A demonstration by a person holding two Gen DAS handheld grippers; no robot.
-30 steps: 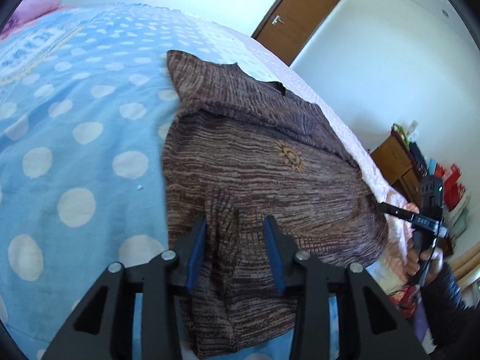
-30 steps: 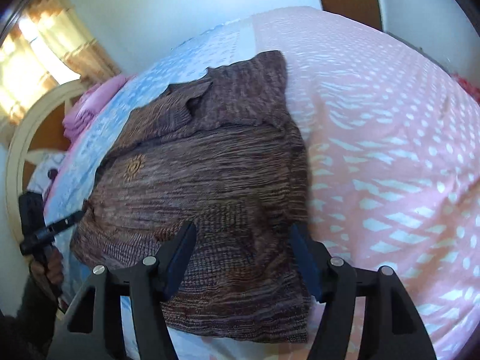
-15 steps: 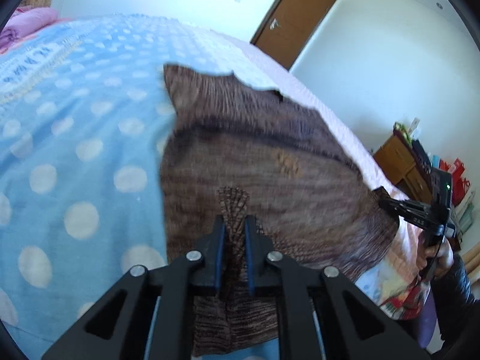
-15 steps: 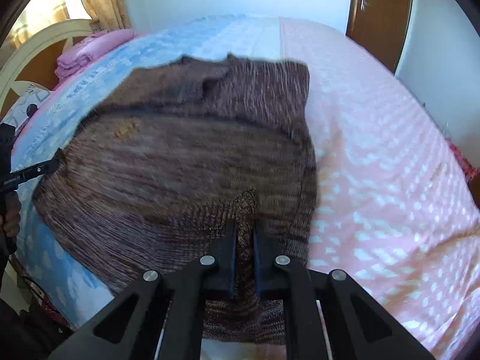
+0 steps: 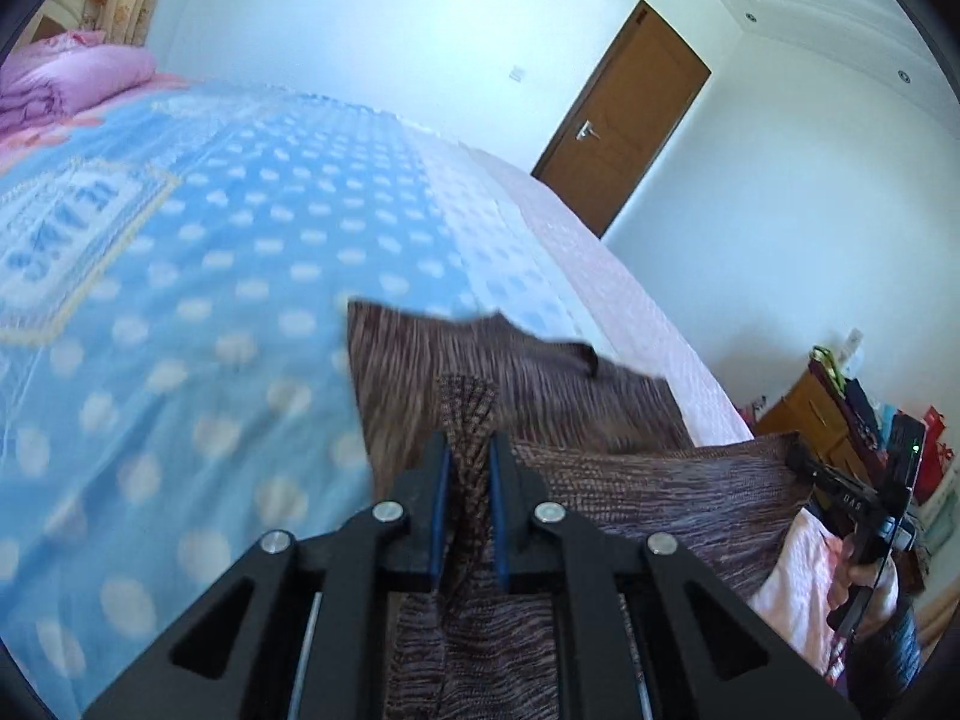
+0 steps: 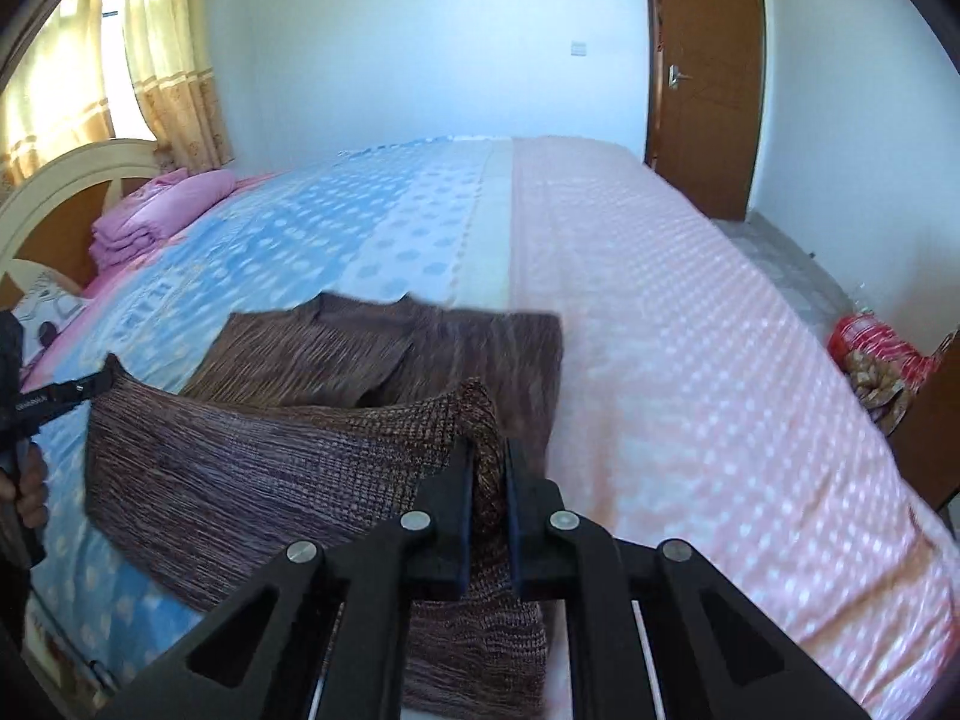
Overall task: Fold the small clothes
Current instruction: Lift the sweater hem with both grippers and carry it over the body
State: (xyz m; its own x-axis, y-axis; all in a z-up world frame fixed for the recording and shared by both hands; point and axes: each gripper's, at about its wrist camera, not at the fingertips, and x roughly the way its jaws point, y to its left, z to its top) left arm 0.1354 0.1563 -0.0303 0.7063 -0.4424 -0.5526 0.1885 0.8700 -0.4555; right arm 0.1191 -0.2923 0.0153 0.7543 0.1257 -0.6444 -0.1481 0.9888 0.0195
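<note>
A brown striped knit sweater (image 5: 540, 372) lies on the bed, its near hem lifted off the sheet. My left gripper (image 5: 467, 450) is shut on the hem's left corner, which sticks up between the blue pads. My right gripper (image 6: 487, 456) is shut on the hem's right corner. The lifted hem stretches taut between both grippers as a raised band (image 6: 252, 456) above the rest of the sweater (image 6: 384, 342). The right gripper also shows in the left wrist view (image 5: 840, 486), and the left gripper in the right wrist view (image 6: 54, 396).
The bed has a blue dotted sheet (image 5: 180, 276) on the left and a pink dotted sheet (image 6: 690, 360) on the right. Folded pink bedding (image 6: 162, 210) lies by the headboard. A wooden door (image 5: 618, 114) and a cluttered shelf (image 5: 852, 408) stand beyond the bed.
Both grippers closed on the sweater's near hem corners, then lifted the hem up and toward the collar. The views now tilt up to show more of the room.
</note>
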